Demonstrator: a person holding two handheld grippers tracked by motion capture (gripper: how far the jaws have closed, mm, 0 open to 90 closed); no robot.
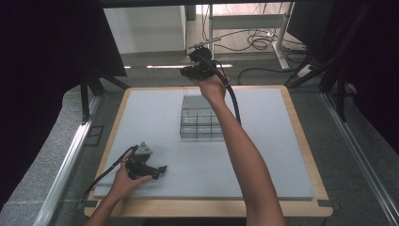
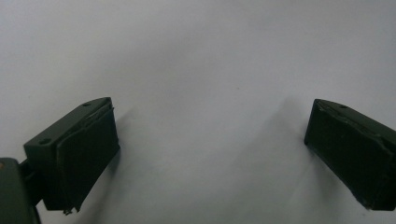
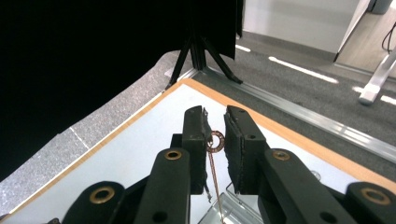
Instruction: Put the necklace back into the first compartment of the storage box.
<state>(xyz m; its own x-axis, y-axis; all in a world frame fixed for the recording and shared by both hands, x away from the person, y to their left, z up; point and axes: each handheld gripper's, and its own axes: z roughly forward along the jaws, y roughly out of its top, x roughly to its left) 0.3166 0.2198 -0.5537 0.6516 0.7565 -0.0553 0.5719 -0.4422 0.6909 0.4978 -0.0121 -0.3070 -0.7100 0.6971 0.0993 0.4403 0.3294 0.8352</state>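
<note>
A clear plastic box (image 1: 201, 118) with several compartments stands on the pale mat (image 1: 273, 155), just past the middle. My right gripper (image 1: 188, 71) hangs above the box's far side. In the right gripper view its jaws (image 3: 215, 114) are shut on a thin copper-coloured rod (image 3: 214, 175) with a small ring (image 3: 215, 141) at its top. The rod hangs down toward the clear box (image 3: 224, 212). My left gripper (image 1: 160, 170) lies on the mat at the near left, held by a hand. Its jaws (image 2: 210, 135) stand wide apart over bare mat, with nothing between them.
The mat lies on a wooden board (image 1: 301, 136) with a narrow rim showing all round. Black curtains (image 1: 42, 70) and stand legs (image 1: 89, 94) flank the table. Cables (image 1: 259, 42) trail on the floor beyond the far edge. A metal rail (image 1: 66, 169) runs along the left side.
</note>
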